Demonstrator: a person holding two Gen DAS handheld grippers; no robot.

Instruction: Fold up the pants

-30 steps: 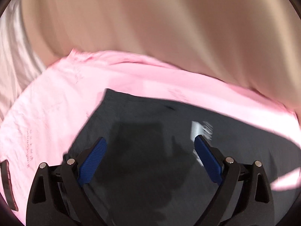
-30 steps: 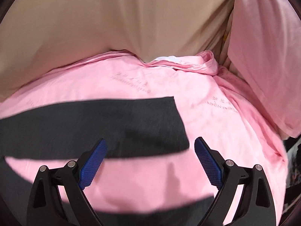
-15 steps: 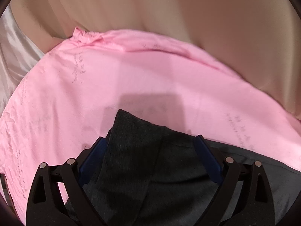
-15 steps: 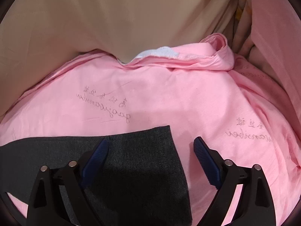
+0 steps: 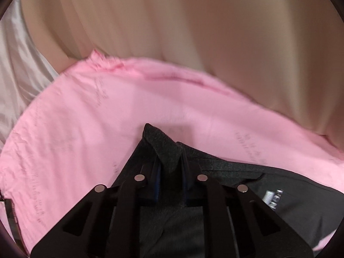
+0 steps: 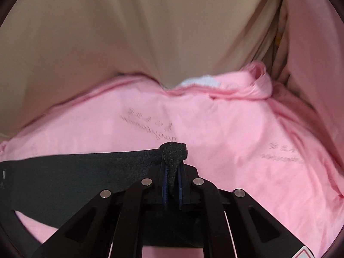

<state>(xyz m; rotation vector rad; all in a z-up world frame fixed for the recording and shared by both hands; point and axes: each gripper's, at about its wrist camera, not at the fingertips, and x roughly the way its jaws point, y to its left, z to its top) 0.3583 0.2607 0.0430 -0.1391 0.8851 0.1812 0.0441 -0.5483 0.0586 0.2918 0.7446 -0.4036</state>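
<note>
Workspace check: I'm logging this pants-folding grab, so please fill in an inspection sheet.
Surface: pink sheet with faint script print, rumpled at the far edge.
Job's things: dark grey pants lying on the sheet, a corner bunched in each gripper.
Clutter: nothing seen.
Grippers: left gripper shut on pants; right gripper closing, its fingers pinching a pants corner.
Cables: nothing seen.
Surroundings: beige curtain behind; pink fabric hanging at right.

Each tool [image 5: 169, 169] [image 6: 172, 178] is a black cut-out linkage with silver pivot pins (four apiece) and blue ribbed pads.
</note>
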